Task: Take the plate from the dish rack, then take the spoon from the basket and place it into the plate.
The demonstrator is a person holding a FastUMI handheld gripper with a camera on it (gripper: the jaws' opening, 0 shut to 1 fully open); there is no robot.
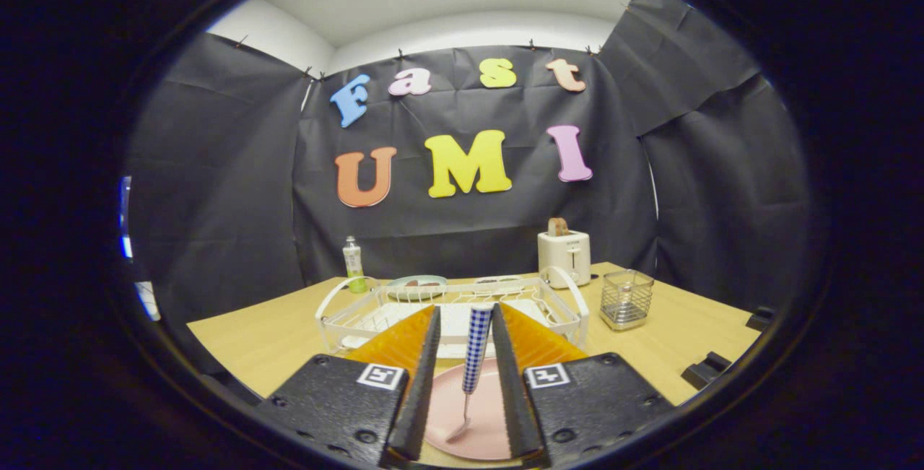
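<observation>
Gripper (465, 344) fingers stand spread with the spoon (473, 354) upright between them, its bowl touching the pink plate (487, 412) below; light, stiff and probably slippery, it seems best pinched at the checked handle.

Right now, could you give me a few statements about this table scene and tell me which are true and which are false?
1. A spoon with a checked handle stands between the fingers, its bowl touching the pink plate. True.
2. The pink plate still sits in the dish rack. False: it lies on the table, in front of the rack and under the fingers.
3. A toaster stands beyond the rack, with something in its slot. True.
4. The wire basket sits inside the rack. False: it stands on the table beside the rack.
5. A bottle stands behind the rack. True.
</observation>
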